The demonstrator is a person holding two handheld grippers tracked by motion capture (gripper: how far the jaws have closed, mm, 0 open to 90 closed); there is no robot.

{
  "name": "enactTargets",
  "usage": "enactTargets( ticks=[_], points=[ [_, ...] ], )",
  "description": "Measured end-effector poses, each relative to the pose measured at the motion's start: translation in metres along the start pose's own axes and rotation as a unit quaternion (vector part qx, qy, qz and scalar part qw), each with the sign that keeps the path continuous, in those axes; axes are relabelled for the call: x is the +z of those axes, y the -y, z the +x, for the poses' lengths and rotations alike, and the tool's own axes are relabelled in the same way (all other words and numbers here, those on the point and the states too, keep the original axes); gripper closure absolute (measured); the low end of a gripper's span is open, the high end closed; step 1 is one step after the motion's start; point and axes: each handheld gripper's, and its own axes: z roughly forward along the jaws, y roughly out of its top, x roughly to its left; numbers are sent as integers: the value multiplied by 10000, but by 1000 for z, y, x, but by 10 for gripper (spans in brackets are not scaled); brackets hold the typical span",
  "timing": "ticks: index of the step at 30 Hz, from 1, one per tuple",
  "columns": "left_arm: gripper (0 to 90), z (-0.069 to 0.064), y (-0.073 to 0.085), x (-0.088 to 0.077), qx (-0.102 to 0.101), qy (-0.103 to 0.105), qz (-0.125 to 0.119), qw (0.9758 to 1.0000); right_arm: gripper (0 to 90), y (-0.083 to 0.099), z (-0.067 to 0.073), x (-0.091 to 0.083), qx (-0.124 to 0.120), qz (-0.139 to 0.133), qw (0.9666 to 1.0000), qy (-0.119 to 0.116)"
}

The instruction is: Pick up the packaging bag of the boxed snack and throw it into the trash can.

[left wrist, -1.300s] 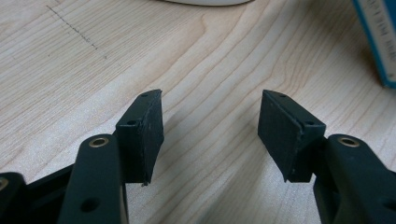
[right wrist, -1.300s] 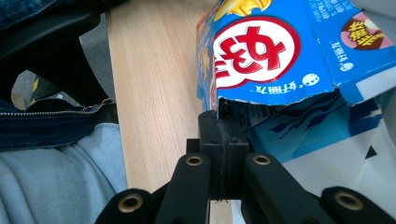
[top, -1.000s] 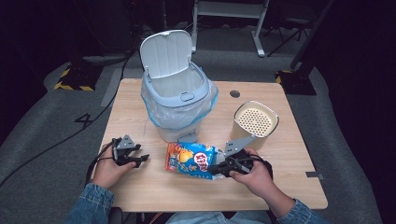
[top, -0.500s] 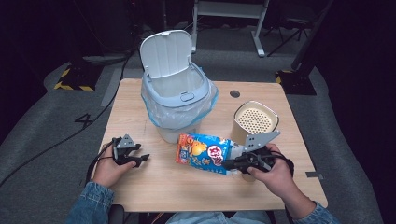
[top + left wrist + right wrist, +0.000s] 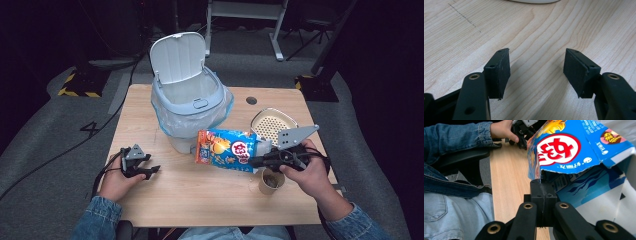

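Observation:
A blue snack bag with a torn open end hangs above the wooden table, just in front of the white lidded bin. My right gripper is shut on the bag's right end. In the right gripper view the jaws meet on the torn edge of the bag. My left gripper rests low at the table's left, open. Bare wood shows between its pads in the left gripper view.
The bin's lid stands open and a clear plastic liner hangs over its rim. A perforated round container stands at the right. A small paper cup sits under my right hand. A denim sleeve and the other hand show far off.
My right gripper has lifted the snack bag off the table and carried it up and to the right, uncovering the paper cup. The left gripper has stayed put.

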Motion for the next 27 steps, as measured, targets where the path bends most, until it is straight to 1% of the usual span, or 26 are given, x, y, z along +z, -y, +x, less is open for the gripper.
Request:
enactTargets(
  ticks=[4, 8, 18, 20, 22, 23, 27],
  points=[
    [383, 0, 0, 0, -2, 9, -5, 10000, 900, -6, -3, -7, -51, -104, 9999, 10],
    [380, 0, 0, 0, 2, 14, 0, 10000, 900, -16, -5, -15, -93, -180, 9998, 13],
    [378, 0, 0, 0, -11, 21, -4, 10000, 900, -47, -16, -31, -213, -430, 9988, 38],
    [378, -1, 0, 0, -16, 17, 0, 10000, 900, -54, -18, -34, -221, -493, 9985, 22],
    [378, 0, 0, 0, 27, -1, -4, 10000, 900, -61, -21, -37, -222, -555, 9982, 2],
    [378, -1, 1, 0, 1, 6, -8, 10000, 900, -64, -23, -38, -232, -590, 9980, -5],
    [378, -1, 1, -1, 2, 17, 1, 10000, 900, -77, -30, -42, -241, -745, 9969, 4]
  ],
)
